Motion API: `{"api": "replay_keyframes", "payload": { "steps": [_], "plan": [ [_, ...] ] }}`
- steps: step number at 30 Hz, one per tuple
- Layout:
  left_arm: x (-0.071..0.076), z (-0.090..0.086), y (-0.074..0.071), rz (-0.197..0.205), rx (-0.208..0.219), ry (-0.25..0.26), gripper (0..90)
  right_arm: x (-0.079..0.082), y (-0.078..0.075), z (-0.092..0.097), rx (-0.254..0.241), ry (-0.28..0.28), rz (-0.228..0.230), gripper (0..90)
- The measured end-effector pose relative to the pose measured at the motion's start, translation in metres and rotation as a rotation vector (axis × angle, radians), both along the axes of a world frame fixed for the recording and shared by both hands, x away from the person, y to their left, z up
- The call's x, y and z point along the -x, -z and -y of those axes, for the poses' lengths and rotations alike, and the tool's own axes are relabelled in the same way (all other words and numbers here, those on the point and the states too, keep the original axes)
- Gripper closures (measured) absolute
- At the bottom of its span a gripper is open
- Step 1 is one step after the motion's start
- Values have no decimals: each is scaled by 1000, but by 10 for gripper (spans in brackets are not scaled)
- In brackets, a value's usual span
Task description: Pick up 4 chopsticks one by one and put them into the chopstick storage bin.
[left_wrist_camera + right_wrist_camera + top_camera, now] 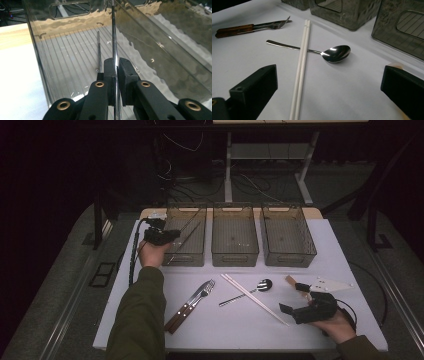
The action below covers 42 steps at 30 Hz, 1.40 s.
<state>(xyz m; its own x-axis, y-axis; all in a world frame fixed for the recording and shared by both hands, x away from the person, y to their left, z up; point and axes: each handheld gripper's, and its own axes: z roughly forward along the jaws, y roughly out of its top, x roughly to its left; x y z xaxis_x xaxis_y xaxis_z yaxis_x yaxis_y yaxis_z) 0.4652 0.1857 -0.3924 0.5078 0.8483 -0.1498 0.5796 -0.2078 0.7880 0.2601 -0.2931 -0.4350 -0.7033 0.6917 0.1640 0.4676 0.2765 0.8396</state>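
My left gripper (170, 236) is shut on a thin metal chopstick (115, 45), held at the near left corner of the leftmost smoked-plastic bin (186, 256). The stick points forward into the bin (67, 65). A second metal chopstick (99, 50) lies on the bin's ribbed floor. My right gripper (294, 298) rests at the front right of the table, jaws wide open with nothing between them (330, 75). Ahead of it, a pair of white chopsticks (302, 60) lies across the handle of a steel spoon (335, 53).
Two more bins, middle (235, 256) and right (288, 260), stand in a row at the back of the white table (230, 330). A wooden-handled fork and knife (192, 301) lie side by side at the front centre. The white chopsticks (255, 299) run diagonally beside the spoon (263, 284).
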Motion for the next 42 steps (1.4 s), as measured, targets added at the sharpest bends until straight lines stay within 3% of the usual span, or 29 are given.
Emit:
{"api": "replay_keyframes", "payload": {
  "steps": [6,9,12,16,28,37,42],
  "plan": [
    [-2,4,6,-24,-50,-5,847,0,0,0,-3,0,1,9],
    [-3,4,8,-43,-50,-16,844,0,0,0,-2,0,-1,9],
    [-3,4,8,-35,-49,-12,826,0,0,0,-2,0,-1,9],
    [-2,3,6,-35,-34,-12,742,0,0,0,0,-1,1,8],
    [7,2,-9,32,10,12,588,0,0,0,1,-1,1,9],
    [24,4,-23,74,-20,99,457,0,0,0,4,1,0,9],
    [41,8,-30,111,15,148,407,0,0,0,4,1,0,9]
  ]
}}
